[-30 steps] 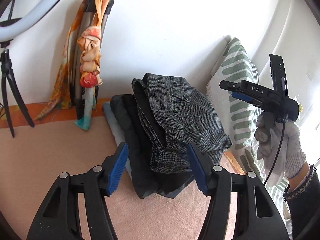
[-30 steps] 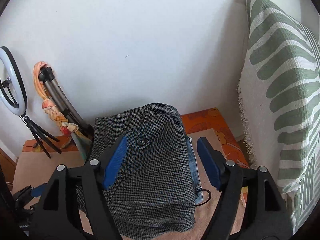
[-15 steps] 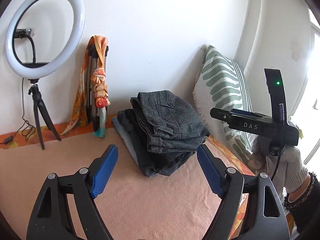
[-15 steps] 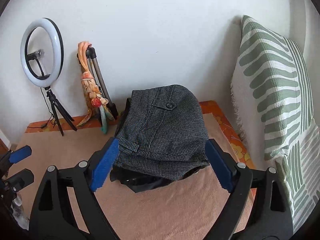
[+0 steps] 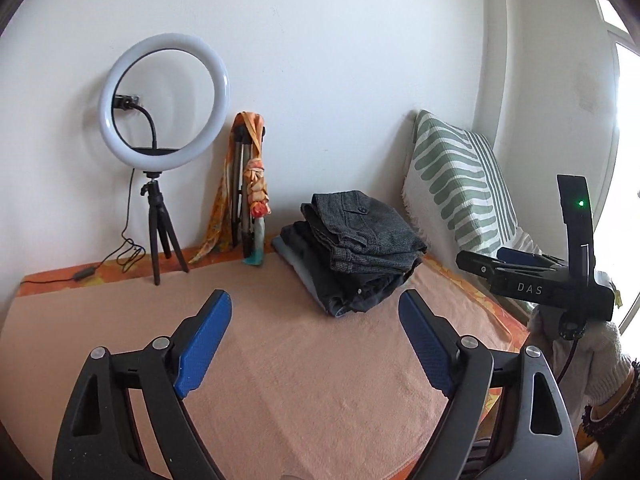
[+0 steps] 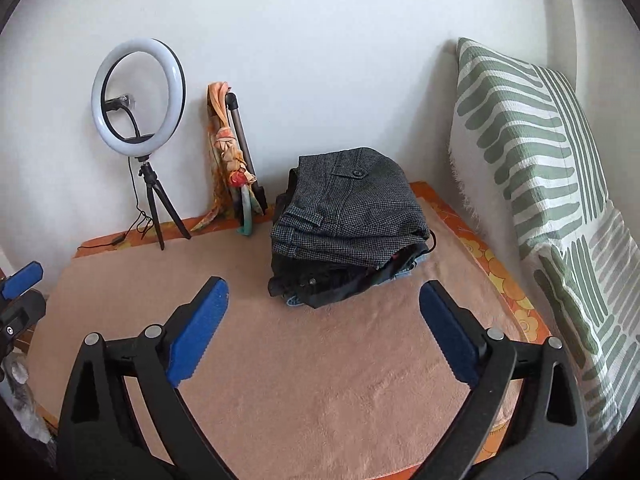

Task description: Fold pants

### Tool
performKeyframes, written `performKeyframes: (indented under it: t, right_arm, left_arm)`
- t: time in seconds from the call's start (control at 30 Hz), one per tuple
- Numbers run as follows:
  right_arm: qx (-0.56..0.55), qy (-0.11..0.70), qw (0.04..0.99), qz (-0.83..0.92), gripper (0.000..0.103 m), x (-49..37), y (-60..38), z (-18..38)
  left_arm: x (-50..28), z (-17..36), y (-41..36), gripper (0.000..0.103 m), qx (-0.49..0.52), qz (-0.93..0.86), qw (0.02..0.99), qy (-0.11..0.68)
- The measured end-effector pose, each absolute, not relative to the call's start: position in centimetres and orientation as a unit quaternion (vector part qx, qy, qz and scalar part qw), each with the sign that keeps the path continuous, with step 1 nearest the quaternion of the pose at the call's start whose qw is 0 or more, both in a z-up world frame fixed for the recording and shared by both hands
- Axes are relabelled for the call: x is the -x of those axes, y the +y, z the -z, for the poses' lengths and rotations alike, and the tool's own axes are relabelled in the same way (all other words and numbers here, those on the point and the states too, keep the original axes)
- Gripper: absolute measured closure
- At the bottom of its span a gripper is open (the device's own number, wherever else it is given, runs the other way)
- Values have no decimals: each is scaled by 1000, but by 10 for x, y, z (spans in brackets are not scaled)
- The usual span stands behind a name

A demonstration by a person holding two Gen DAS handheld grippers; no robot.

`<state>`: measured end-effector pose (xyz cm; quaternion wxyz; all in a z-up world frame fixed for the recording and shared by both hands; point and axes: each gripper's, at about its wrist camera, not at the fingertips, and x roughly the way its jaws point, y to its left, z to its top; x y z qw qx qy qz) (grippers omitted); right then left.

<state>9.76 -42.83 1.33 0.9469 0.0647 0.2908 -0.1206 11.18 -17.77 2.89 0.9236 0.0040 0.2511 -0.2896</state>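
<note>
Opening both my left gripper and right gripper, nothing between jaws; folded pants lie ahead, apart.

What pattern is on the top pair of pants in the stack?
A fine grey-and-black houndstooth-like check on the top pants, clearest in the right wrist view.

A ring light on a tripod stands near a striped cushion
</note>
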Motion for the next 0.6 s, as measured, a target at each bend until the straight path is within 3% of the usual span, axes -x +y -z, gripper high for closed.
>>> performKeyframes:
  t: [0.6]
  right_arm:
    - [-52,272,946,166,0,-29,-375,9]
  left_arm:
    - [-63,1,-136,15,-36,229,933,277]
